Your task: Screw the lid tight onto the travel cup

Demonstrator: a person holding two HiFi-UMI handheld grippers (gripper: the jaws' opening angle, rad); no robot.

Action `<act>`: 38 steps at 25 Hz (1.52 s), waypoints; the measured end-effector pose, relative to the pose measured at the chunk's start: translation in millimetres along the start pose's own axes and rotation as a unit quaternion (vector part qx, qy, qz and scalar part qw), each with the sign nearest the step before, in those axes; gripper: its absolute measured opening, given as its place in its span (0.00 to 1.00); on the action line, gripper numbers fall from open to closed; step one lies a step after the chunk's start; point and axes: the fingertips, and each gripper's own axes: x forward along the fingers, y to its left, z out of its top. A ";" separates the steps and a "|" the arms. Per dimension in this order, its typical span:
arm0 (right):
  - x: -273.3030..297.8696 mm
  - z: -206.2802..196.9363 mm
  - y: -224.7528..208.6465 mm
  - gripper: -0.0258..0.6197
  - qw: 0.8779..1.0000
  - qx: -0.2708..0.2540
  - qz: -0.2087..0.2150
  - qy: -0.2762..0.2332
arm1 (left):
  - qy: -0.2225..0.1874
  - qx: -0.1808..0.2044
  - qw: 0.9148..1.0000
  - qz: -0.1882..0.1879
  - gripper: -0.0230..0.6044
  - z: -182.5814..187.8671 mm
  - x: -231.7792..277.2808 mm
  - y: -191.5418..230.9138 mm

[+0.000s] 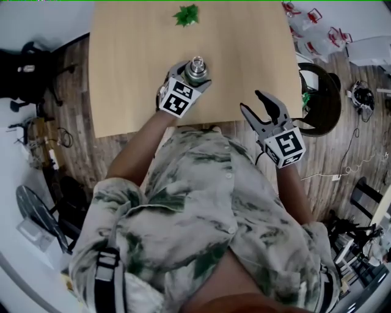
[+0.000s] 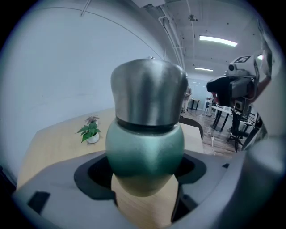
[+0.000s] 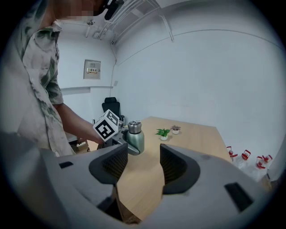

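Observation:
The travel cup [image 1: 197, 72] stands upright on the wooden table [image 1: 134, 73], near its front edge. It has a green body [image 2: 145, 143] and a steel lid [image 2: 149, 91] sitting on top. My left gripper [image 1: 193, 79] is shut on the green body, a jaw pressing on each side. My right gripper [image 1: 261, 107] hangs open and empty over the table's front right edge, well right of the cup. In the right gripper view the cup [image 3: 135, 137] and the left gripper's marker cube [image 3: 107, 126] show beyond the right gripper [image 3: 143, 167].
A small green plant [image 1: 186, 15] sits at the table's far side, with a second tiny pot [image 3: 175, 129] beside it. A dark chair [image 1: 321, 101] stands right of the table, and an office chair [image 1: 24, 73] to the left. Red-capped bottles [image 1: 317, 30] lie on the floor.

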 end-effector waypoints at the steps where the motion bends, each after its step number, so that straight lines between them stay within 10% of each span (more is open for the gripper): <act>1: 1.2 2.2 1.7 0.42 1.000 0.000 0.000 -0.003 | 0.002 0.005 1.000 -0.005 0.64 3.8 -6.7 -0.4; 24: 37.9 109.2 83.6 0.41 0.993 -0.032 0.092 -0.070 | -0.004 0.069 0.988 -0.135 0.64 56.5 -148.7 -7.2; 38: 62.2 155.7 143.4 0.41 0.977 -0.052 0.185 -0.088 | 0.003 0.126 0.967 -0.222 0.64 34.6 -189.5 -18.6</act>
